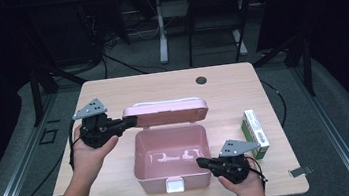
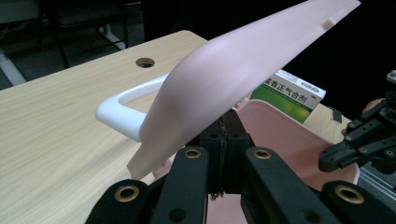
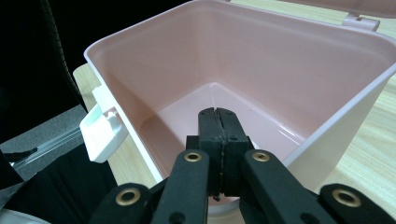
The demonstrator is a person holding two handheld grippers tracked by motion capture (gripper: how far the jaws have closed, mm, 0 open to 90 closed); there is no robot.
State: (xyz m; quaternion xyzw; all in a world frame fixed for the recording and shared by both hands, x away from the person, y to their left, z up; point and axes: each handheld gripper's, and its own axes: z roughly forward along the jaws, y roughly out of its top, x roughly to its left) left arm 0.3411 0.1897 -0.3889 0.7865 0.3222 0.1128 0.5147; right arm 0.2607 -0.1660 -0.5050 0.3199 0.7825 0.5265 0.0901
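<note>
pink box: lid raised, inside bare | left tongs, right tongs: closed, holding nothing

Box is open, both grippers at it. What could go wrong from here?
1. The lid stands raised with the shut left gripper at its left end, under its edge in the left gripper view, not clamped on it; if that gripper slips out, the lid may drop shut.
2. The right gripper, shut, sits at the pink box rim's front right corner; a push could slide the empty box.
3. The medicine carton stands close beside the right hand and could be knocked over.
</note>
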